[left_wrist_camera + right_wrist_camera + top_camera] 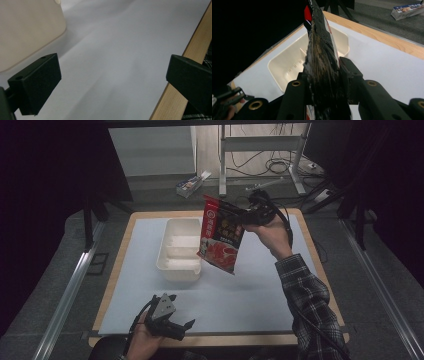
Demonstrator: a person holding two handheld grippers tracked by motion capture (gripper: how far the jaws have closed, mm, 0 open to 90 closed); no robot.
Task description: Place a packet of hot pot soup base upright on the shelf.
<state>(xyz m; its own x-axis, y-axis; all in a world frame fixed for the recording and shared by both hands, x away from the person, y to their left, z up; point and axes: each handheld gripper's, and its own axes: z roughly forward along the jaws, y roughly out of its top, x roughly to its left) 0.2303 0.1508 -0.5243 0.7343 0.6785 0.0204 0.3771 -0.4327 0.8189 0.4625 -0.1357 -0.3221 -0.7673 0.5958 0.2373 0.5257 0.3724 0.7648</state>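
Left tongs (pixel 176 324) rest low at the tabletop's (pixel 320 265) near edge, jaws spread wide, gripping nothing. Right tongs (pixel 246 216) clamp a red snack bag (pixel 220 234), held aloft, hanging beside and partly over the white bin (pixel 179 249) on the pale mat (pixel 240 295).

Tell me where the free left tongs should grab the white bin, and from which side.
Probably the near short wall of the white bin, one jaw inside and one outside, coming down from above on the person's side. The bin is open-topped with a thin upright rim, and that end faces the left tongs, which are open. The red packet, held by the right tongs, hangs by the right wall, so avoid that side.
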